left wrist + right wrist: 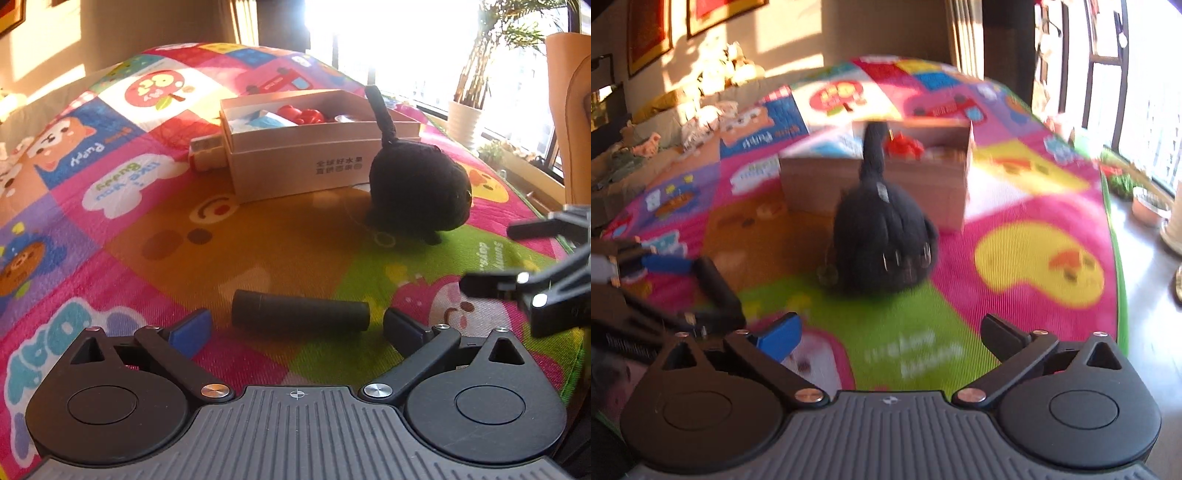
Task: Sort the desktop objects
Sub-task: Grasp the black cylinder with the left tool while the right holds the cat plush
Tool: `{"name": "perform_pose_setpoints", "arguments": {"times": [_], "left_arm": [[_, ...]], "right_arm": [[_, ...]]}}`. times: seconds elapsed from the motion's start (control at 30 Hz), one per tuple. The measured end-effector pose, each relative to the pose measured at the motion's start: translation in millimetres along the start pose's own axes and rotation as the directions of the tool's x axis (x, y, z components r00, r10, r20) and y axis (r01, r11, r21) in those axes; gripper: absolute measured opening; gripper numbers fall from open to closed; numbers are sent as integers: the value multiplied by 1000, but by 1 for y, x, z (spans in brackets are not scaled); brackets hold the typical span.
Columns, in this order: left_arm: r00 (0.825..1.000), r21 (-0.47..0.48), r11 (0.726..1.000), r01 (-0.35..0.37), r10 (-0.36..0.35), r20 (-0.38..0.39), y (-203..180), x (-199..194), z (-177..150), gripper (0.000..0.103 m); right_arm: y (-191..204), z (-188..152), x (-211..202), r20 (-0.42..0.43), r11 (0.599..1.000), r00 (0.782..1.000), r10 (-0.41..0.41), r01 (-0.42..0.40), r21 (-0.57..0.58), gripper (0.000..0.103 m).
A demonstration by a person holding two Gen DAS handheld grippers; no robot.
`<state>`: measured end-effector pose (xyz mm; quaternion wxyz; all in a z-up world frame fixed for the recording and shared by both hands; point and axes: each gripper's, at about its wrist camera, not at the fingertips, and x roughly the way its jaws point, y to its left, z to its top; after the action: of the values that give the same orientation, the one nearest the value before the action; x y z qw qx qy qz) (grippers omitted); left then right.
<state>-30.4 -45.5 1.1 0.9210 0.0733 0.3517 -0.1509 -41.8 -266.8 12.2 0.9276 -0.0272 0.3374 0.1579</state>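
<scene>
A black cylinder (300, 309) lies on its side on the colourful mat, just ahead of my left gripper (297, 328), which is open with a finger off each end of it. It also shows in the right wrist view (714, 282). A black plush cat (419, 184) stands on the mat in front of a cardboard box (295, 166) that holds red items and other things. My right gripper (892, 338) is open and empty, short of the plush cat (884, 243). The right gripper also shows at the right edge of the left wrist view (491, 258).
A red-and-white block (205, 153) lies against the box's left end. The mat (147, 236) covers a raised surface that drops off at the right edge. Potted plants (465, 118) stand by the window. Stuffed toys (713, 77) sit along the far wall.
</scene>
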Motion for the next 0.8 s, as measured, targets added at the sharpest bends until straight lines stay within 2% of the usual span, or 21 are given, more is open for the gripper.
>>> {"name": "perform_pose_setpoints", "arguments": {"times": [0.17, 0.27, 0.4, 0.5, 0.63, 0.8], "left_arm": [[1000, 1, 1000, -8, 8, -2, 0, 1, 0, 103], [1000, 18, 1000, -21, 21, 5, 0, 0, 0, 103], [992, 92, 988, -124, 121, 45, 5, -3, -1, 103], [988, 88, 984, -153, 150, 44, 15, -4, -1, 103], [996, 35, 995, -89, 88, 27, 26, -4, -1, 103], [1000, 18, 1000, -4, 3, 17, 29, 1, 1, 103]], "right_arm": [[-4, -7, 3, -8, 999, 1000, 9, -9, 33, 103], [2, -8, 5, -14, 1000, 1000, -15, 15, 4, 103], [5, -8, 7, -18, 999, 999, -34, 34, -19, 103], [5, -9, 7, -18, 999, 999, -34, 34, -19, 103], [5, -8, 7, -18, 999, 999, -34, 33, -19, 103], [4, -9, 7, -18, 999, 999, -33, 33, -18, 103]]}}
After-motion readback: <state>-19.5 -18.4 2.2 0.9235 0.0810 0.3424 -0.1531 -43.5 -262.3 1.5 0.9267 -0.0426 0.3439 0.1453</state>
